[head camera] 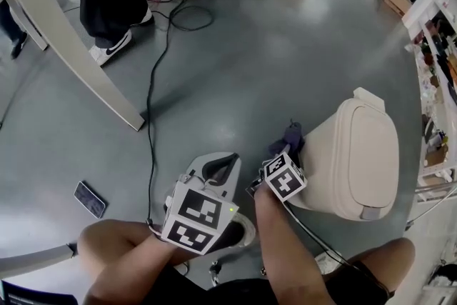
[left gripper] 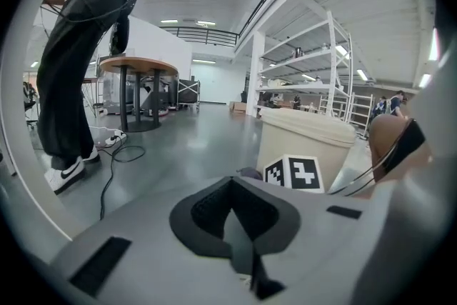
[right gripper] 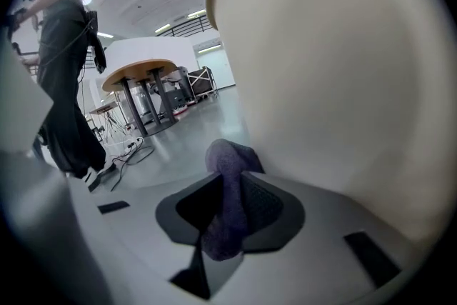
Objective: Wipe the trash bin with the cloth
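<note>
Right gripper (right gripper: 227, 214) clamps cloth (right gripper: 227, 164) beside trash bin (right gripper: 343, 82), grey floor (head camera: 285, 39).

Cream plastic trash bin (head camera: 360, 153), right of frame; purple-grey fuzzy cloth (head camera: 291, 133) at its left edge. Pale grey left gripper (head camera: 218, 169) and right gripper (head camera: 284, 151), black-padded, each bearing black-and-white square markers. Glossy grey-green concrete floor (head camera: 285, 32); black cable (head camera: 151, 96), upper left.
</note>
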Available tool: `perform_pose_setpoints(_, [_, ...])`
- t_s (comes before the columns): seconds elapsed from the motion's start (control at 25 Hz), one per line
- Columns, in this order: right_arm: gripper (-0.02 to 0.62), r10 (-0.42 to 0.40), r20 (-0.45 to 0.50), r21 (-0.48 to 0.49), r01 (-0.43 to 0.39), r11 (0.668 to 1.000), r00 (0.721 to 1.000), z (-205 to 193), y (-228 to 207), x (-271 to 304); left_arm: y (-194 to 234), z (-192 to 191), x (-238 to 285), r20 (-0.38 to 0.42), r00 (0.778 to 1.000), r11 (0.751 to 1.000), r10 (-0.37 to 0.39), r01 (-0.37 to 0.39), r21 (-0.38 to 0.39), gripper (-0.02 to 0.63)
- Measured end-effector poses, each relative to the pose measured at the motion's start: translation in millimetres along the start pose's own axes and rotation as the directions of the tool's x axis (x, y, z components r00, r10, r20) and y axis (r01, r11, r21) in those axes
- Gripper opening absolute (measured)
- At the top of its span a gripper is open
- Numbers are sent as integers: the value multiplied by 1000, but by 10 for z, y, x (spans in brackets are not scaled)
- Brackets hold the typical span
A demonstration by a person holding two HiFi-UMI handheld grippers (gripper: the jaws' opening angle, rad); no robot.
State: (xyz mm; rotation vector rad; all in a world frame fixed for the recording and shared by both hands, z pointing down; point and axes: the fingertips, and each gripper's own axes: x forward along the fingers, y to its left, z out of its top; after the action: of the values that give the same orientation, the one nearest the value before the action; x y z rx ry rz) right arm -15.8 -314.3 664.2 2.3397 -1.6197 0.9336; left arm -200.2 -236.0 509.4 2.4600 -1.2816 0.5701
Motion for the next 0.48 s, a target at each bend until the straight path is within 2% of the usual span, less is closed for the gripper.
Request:
perform_pose_setpoints(0.32, [80,-34,-111,-62,27,998,993,-380,-83,340,14,25,67,-13,1000,1000,4,-3,21,-3])
perform_pose_setpoints(0.48, [80,-29,-162,-101,13,995,986,-589,-132,421,1,21,105,-24,1000,1000,6,-5,27,-3])
